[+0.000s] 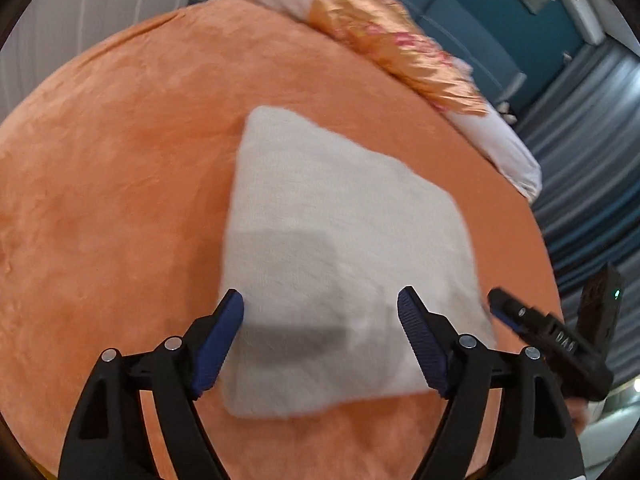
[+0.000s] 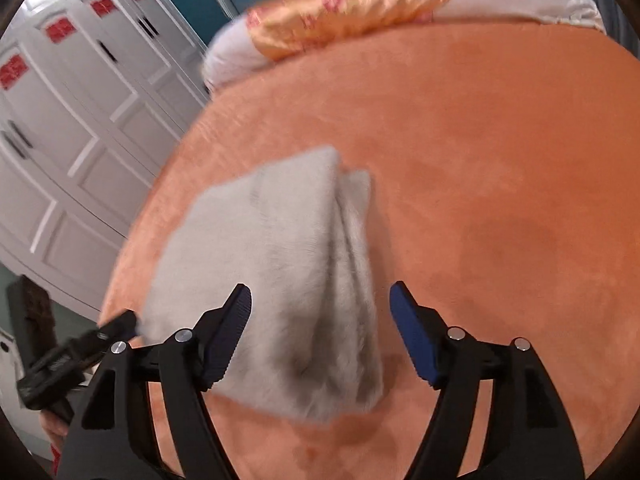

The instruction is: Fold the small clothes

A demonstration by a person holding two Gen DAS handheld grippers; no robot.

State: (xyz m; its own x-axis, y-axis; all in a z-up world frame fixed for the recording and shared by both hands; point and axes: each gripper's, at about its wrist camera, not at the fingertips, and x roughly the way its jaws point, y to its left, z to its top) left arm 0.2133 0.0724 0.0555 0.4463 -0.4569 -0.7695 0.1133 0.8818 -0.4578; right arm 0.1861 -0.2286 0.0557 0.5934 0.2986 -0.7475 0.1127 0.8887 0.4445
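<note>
A pale grey fluffy cloth (image 1: 340,216) lies folded in a rough rectangle on the orange bed cover (image 1: 120,200). My left gripper (image 1: 320,296) hovers over its near edge, open, blue pads (image 1: 218,344) wide apart and off the fabric. In the right wrist view the same cloth (image 2: 272,240) shows stacked layers along its right side. My right gripper (image 2: 320,288) stands open above the cloth's near end, with the fabric below the gap. The right gripper's fingertips (image 1: 520,316) show beside the cloth's right edge, and the left gripper's (image 2: 116,328) by its left corner.
A gold and pink satin quilt (image 1: 384,40) on white bedding lies along the far side of the bed. White wardrobe doors (image 2: 80,120) stand left of the bed, grey curtains (image 1: 592,140) to the right. Orange cover (image 2: 500,200) stretches around the cloth.
</note>
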